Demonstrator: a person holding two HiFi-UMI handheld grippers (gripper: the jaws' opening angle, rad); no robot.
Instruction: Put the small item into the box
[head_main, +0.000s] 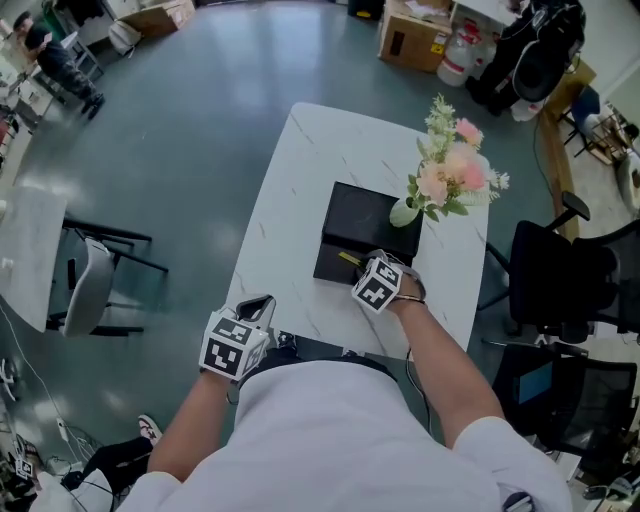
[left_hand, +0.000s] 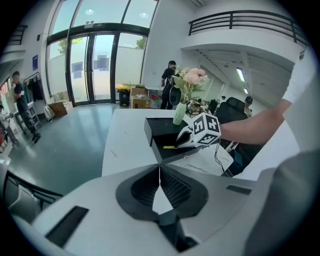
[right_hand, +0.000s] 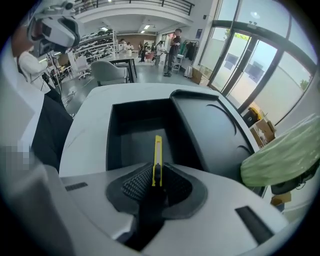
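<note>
A black box (head_main: 335, 268) lies open on the white marble table (head_main: 290, 200), its lid (head_main: 370, 215) folded back on the far side. My right gripper (head_main: 362, 266) hovers over the open tray (right_hand: 132, 132) and is shut on a thin yellow utility knife (right_hand: 158, 152), which sticks out forward between the pads. In the head view the knife (head_main: 348, 259) points into the box. In the left gripper view the knife (left_hand: 170, 147) is level with the tray's rim. My left gripper (head_main: 262, 304) stays at the table's near edge, shut and empty (left_hand: 160, 167).
A pale green vase of pink flowers (head_main: 405, 212) stands against the box's far right corner, close to my right gripper. Black office chairs (head_main: 570, 280) crowd the table's right side. A grey chair (head_main: 90, 285) stands on the floor to the left. Cardboard boxes (head_main: 415, 35) lie far behind.
</note>
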